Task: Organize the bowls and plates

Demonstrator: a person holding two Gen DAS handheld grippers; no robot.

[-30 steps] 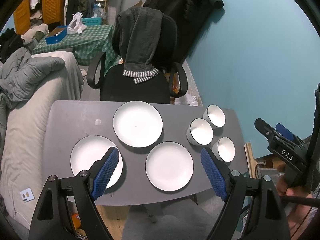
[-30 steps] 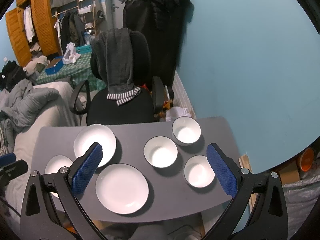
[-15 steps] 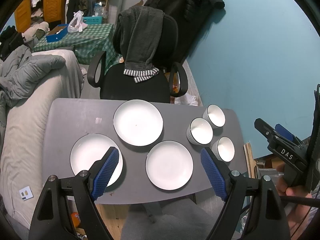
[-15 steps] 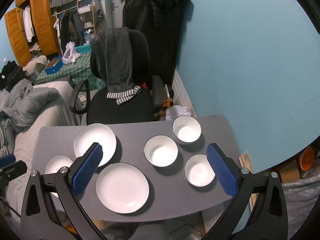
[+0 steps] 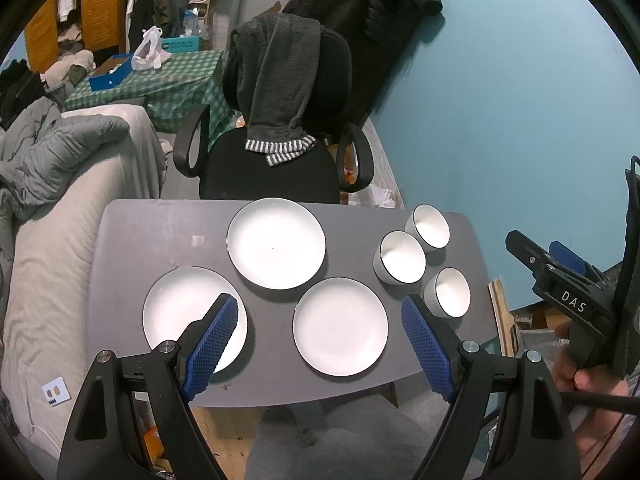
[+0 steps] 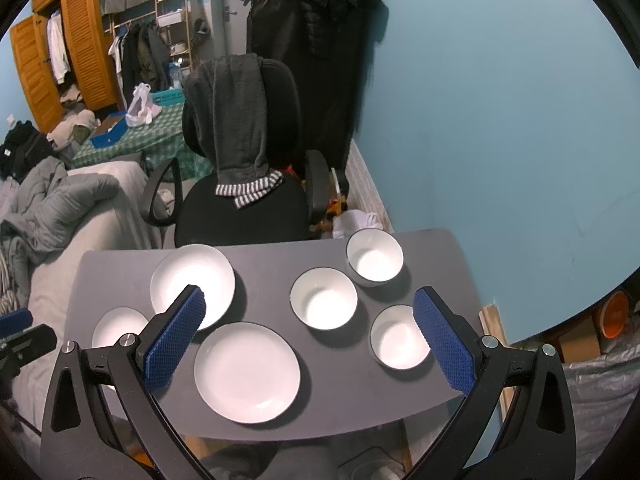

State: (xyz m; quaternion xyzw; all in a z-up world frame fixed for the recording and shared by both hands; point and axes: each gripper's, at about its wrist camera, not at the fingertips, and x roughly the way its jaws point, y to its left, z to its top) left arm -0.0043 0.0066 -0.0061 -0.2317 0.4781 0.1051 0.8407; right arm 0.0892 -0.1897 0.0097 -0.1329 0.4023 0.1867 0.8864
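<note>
Hovering both tongs above the grey table (image 5: pixel 132 240), nothing gripped. My left gripper (image 5: pixel 320 344) is spread wide, blue pads (image 5: pixel 212 344) well apart and empty; my right gripper (image 6: pixel 308 344) is spread the same way (its body also shows at the right edge of the left view, with my hand under it). Landmark is the black office chair (image 5: pixel 272 172) on the far side of the table, grey hoodie (image 5: pixel 280 84) draped over its back. Far plate (image 5: pixel 276 244) sits just in front of the chair, near plate (image 5: pixel 340 326) nearer me, left plate (image 5: pixel 180 308) toward the bed side. Three white bowls (image 6: pixel 324 298) cluster on the blue-wall side of the chair, close together, upright, none stacked.
</note>
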